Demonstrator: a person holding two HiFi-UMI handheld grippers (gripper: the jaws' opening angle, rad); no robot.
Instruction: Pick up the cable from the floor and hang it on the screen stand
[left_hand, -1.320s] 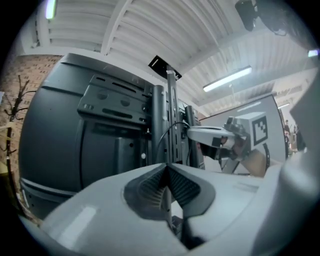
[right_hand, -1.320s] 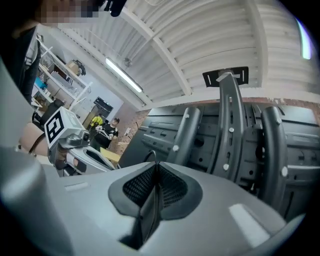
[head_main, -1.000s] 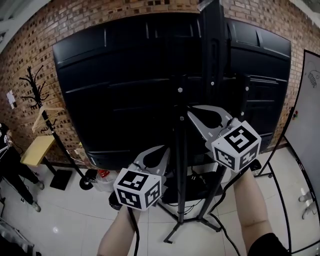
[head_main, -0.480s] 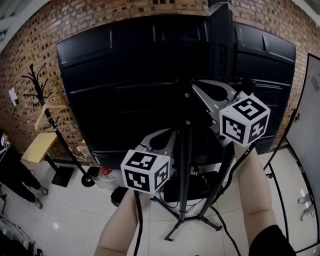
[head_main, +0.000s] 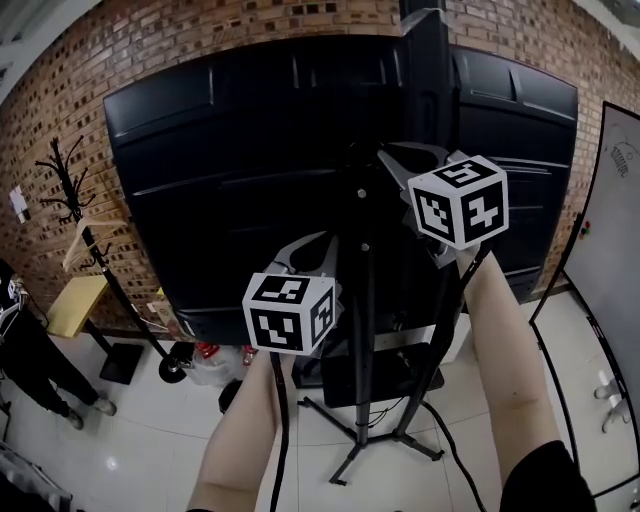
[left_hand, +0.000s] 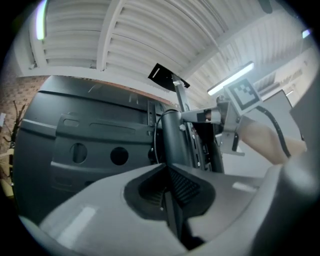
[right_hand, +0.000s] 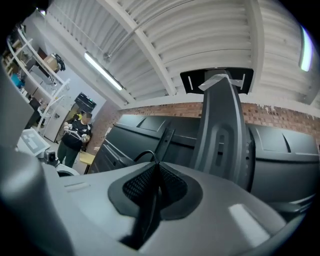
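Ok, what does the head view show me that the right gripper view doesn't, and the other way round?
Only the head view: the floor, the screen stand's tripod legs, the coat rack and the whiteboard.
Only the right gripper view: the right gripper's claw closed on the black cable, and the ceiling light.
Both: the screen's black back, the stand's upright column and the brick wall.

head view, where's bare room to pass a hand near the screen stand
Bare floor tile lies lower left, between the coat rack and the stand legs; another patch lies right, between those legs and the whiteboard. It is crowded at the stand pole, where the left tool and right tool grip the cable.
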